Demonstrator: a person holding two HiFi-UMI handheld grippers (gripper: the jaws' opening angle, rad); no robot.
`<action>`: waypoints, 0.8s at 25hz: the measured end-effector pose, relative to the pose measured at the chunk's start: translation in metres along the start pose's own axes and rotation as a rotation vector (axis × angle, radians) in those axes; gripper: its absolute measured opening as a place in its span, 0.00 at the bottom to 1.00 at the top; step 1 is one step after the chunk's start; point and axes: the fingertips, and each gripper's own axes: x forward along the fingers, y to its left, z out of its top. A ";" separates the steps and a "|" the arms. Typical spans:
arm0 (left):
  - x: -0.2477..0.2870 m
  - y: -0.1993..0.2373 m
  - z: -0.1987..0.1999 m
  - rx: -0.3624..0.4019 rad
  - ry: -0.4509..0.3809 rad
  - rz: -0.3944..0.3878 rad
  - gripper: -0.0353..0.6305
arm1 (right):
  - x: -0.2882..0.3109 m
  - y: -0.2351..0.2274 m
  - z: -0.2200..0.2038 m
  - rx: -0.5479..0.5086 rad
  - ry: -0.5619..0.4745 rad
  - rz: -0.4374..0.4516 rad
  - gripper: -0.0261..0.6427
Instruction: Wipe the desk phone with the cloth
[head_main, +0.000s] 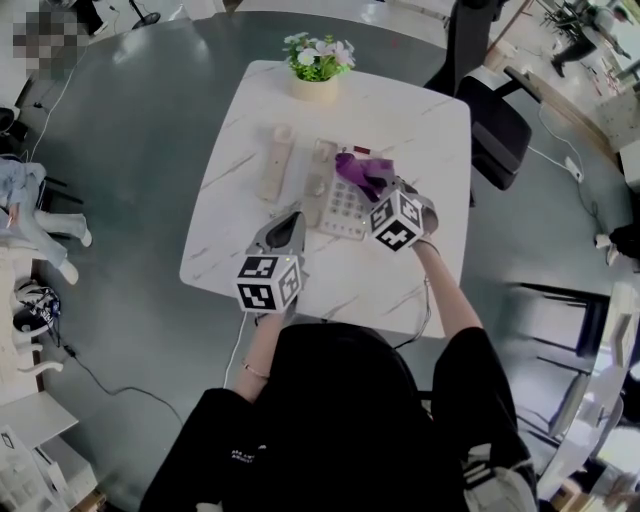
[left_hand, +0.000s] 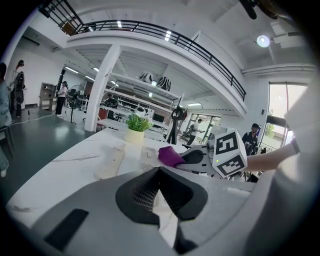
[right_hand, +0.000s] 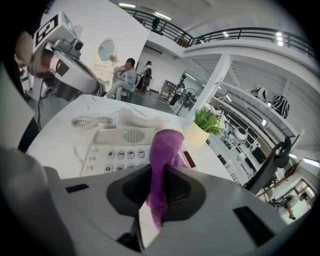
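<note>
Phone sits near the middle of the white table, keypad up. Its handset is off the cradle and lies flat just to the phone's left. We record the right forearm reaching forward from the body over the table's near edge, bare from elbow to wrist. It carries the right gripper over the phone's right side, jaws pointing away from the person. Its jaws are clamped on the purple cloth. In the right gripper view the cloth rises out between the jaws and folds over above the keypad; whether it touches the phone we cannot tell. The left arm is bent closer to the body, wrist at the table's near edge. The left gripper sits low by the phone's near left corner, its jaws drawn together on nothing. Counted: one phone, one handset, one cloth, one potted plant at the far edge, one table, two grippers.
</note>
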 end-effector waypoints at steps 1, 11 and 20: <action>0.000 0.000 0.000 0.000 -0.001 0.001 0.05 | 0.000 0.001 0.000 0.001 -0.001 0.002 0.10; 0.001 -0.001 0.000 0.007 -0.004 0.000 0.05 | -0.005 0.013 -0.002 0.000 0.001 0.027 0.09; -0.002 -0.002 0.004 0.013 -0.009 0.004 0.05 | -0.012 0.030 -0.004 0.018 0.000 0.066 0.10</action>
